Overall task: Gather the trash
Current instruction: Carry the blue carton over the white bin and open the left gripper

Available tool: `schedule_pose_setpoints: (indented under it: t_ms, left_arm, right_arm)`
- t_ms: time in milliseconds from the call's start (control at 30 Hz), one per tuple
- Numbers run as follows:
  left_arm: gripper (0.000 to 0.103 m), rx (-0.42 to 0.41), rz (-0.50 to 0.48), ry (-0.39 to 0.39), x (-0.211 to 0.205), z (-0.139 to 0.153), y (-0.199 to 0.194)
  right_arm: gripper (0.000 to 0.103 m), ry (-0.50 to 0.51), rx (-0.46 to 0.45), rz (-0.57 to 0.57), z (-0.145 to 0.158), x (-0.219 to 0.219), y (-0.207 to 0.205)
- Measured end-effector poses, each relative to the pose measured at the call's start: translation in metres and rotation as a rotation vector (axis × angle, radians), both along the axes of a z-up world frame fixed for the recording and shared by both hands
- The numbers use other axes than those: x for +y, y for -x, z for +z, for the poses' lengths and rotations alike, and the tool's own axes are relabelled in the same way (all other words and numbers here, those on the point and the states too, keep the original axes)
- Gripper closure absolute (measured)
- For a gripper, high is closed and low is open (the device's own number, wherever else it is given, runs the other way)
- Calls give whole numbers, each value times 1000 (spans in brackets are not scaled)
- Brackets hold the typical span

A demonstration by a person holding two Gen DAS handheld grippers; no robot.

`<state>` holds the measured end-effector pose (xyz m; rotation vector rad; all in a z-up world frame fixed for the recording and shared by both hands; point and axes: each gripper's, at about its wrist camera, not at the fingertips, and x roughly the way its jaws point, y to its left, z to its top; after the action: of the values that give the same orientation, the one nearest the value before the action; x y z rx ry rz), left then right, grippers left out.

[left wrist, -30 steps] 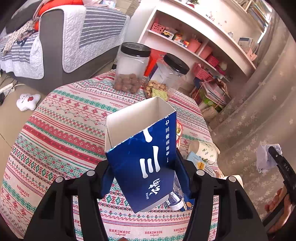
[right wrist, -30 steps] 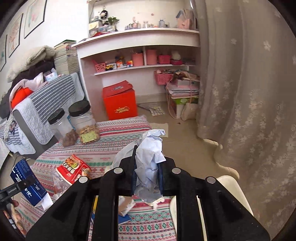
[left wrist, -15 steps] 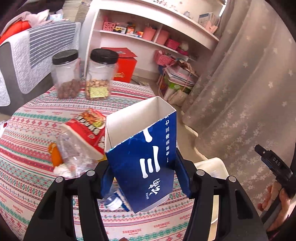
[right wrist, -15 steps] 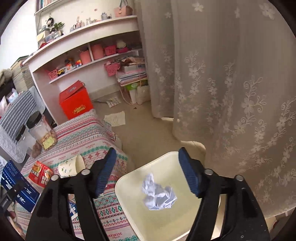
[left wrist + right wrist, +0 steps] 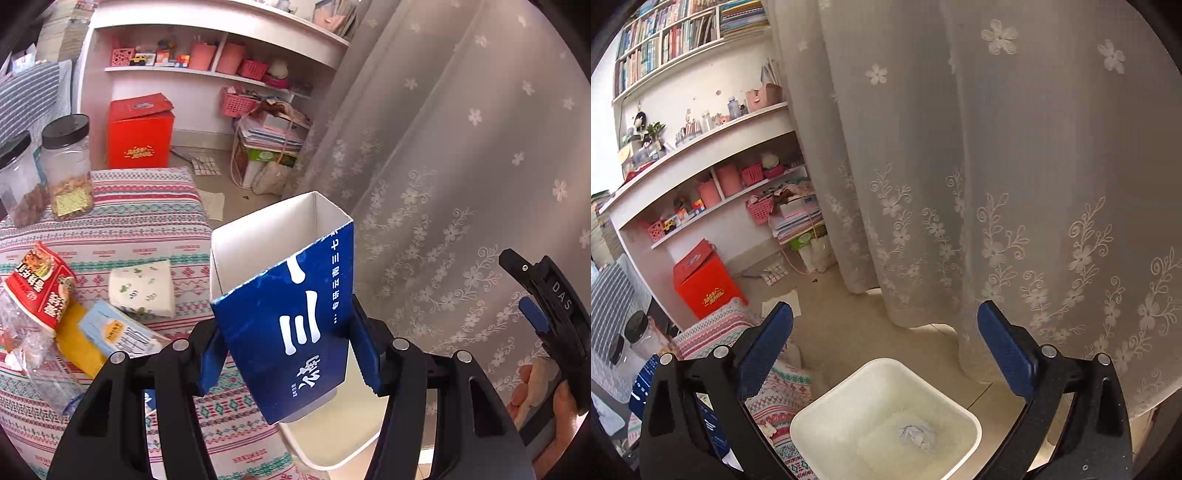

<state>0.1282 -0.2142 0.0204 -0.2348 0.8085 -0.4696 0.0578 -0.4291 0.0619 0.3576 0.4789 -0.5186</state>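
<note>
My left gripper (image 5: 288, 354) is shut on an open blue carton (image 5: 291, 295) with white lettering, held in the air above the near rim of the white bin (image 5: 325, 439). My right gripper (image 5: 886, 343) is open and empty, high above the same white bin (image 5: 820, 413). A crumpled white paper ball (image 5: 916, 435) lies at the bottom of the bin. On the patterned tablecloth (image 5: 147, 229) lie a red snack wrapper (image 5: 40, 284), a paper cup (image 5: 144, 288) on its side, a light blue packet (image 5: 118, 332) and clear plastic (image 5: 33, 362).
Two black-lidded jars (image 5: 68, 166) stand at the table's far side. A red box (image 5: 140, 129) sits on the floor before the white shelves (image 5: 207, 74). A lace curtain (image 5: 997, 184) hangs right behind the bin. The right gripper's body (image 5: 546, 317) shows at the right.
My right gripper opened and dropped the paper ball into the bin, then rose. My left gripper swung right with the blue carton, from over the table to over the bin's edge.
</note>
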Motion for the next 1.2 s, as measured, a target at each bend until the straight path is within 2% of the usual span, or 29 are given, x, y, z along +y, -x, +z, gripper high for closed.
schedule_pose_setpoints:
  t_ms: [367, 467, 567, 700, 833, 1067, 1200]
  left_arm:
    - [44, 36, -119, 0, -73, -14, 1]
    - [42, 61, -146, 0, -86, -20, 1]
    - [35, 88, -159, -4, -90, -26, 1]
    - [26, 99, -156, -15, -84, -28, 2]
    - [14, 76, -100, -63, -67, -26, 2]
    - [10, -25, 36, -236, -24, -18, 2]
    - [10, -35, 101, -294, 11, -20, -2]
  right_arm:
    - [7, -37, -32, -83, 2, -31, 16]
    - [7, -38, -32, -94, 3, -33, 17]
    - [7, -38, -29, -101, 2, -35, 18]
    - [7, -37, -24, -99, 1, -34, 17]
    - [7, -26, -1, -78, -1, -25, 10]
    - [7, 37, 58, 9, -5, 13, -14]
    - [7, 56, 84, 68, -8, 37, -28]
